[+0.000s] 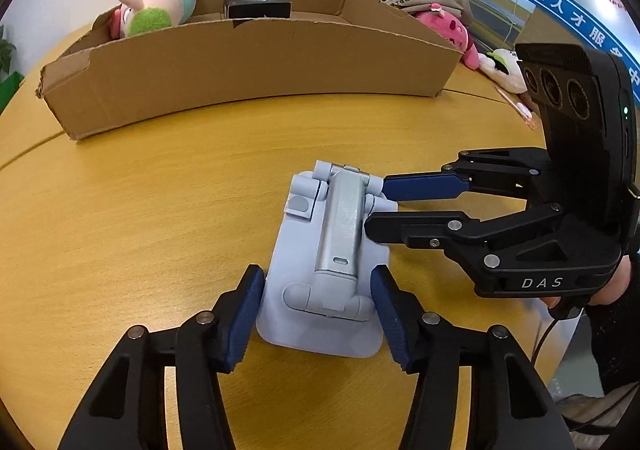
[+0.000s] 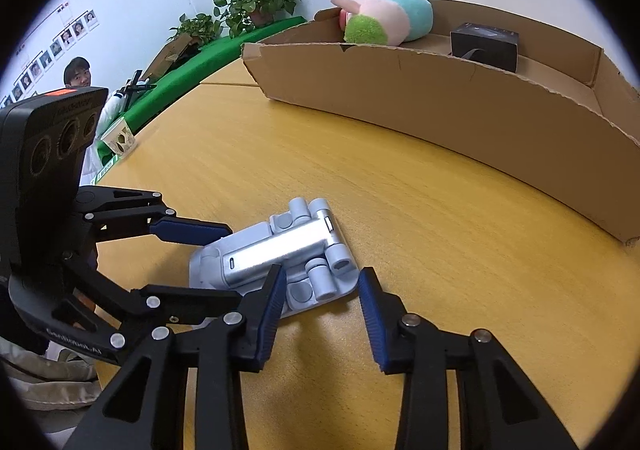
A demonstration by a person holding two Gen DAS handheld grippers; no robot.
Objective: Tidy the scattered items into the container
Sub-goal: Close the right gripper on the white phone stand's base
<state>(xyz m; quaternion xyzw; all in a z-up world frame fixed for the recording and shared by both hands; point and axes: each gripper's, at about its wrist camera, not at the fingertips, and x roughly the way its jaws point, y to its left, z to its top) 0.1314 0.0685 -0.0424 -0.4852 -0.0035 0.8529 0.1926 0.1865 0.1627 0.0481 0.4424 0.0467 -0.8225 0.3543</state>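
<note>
A folded pale blue phone stand with a silver arm [image 1: 332,254] lies flat on the wooden table; it also shows in the right wrist view [image 2: 280,254]. My left gripper [image 1: 316,310] is open, its blue pads on either side of the stand's near end. My right gripper [image 2: 322,314] is open at the stand's hinge end; in the left wrist view the right gripper [image 1: 380,206] comes in from the right. The cardboard box [image 1: 256,66] stands behind, holding a pastel plush toy [image 1: 156,6] and a small black box [image 1: 258,6].
A pink plush [image 1: 452,30] and a white plush [image 1: 504,66] lie on the table right of the box, with a pink pen [image 1: 516,106]. Potted plants [image 2: 256,2], a green ledge and a seated person [image 2: 78,72] are off to the left.
</note>
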